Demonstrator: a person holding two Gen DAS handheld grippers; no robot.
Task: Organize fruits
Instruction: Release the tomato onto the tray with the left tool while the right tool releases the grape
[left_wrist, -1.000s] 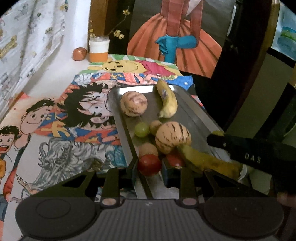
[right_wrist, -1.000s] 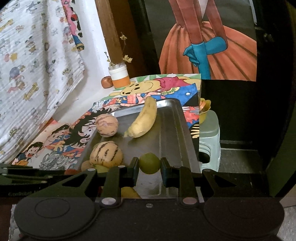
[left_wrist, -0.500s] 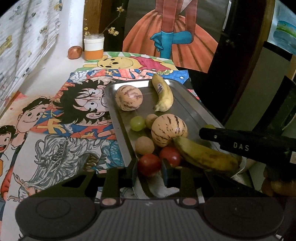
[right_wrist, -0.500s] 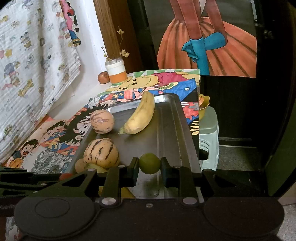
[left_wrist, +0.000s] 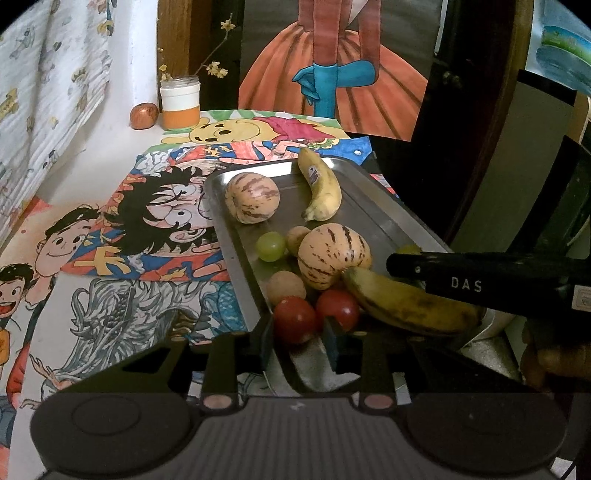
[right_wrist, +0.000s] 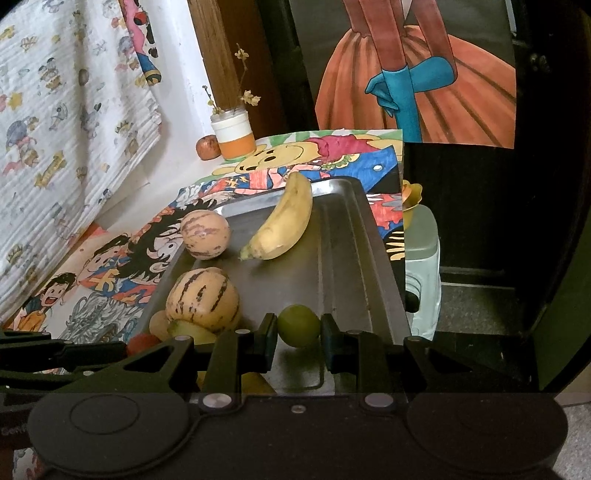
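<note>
A steel tray (left_wrist: 388, 221) holds two striped melons (left_wrist: 252, 198) (left_wrist: 333, 256), a yellow banana (left_wrist: 322, 184), a spotted banana (left_wrist: 406, 302), a green grape (left_wrist: 271, 246), small tan fruits and a second red tomato (left_wrist: 338, 310). My left gripper (left_wrist: 298, 334) is at the tray's near end. Its jaws are opening around a red tomato (left_wrist: 293, 319), and a thin gap shows at the right pad. My right gripper (right_wrist: 298, 334) is shut on a round green fruit (right_wrist: 298, 325) over the tray's (right_wrist: 343, 258) near right part. One of its black fingers (left_wrist: 443, 273) crosses the left wrist view.
Cartoon drawings (left_wrist: 155, 221) cover the table left of the tray. A white and orange jar (left_wrist: 181, 103) and a small brown fruit (left_wrist: 144, 115) stand at the back by the wall. A grey stool (right_wrist: 423, 251) stands beyond the table's right edge.
The left jaws have parted a little around the red tomato. The right gripper still holds the green fruit in nearly the same place.
</note>
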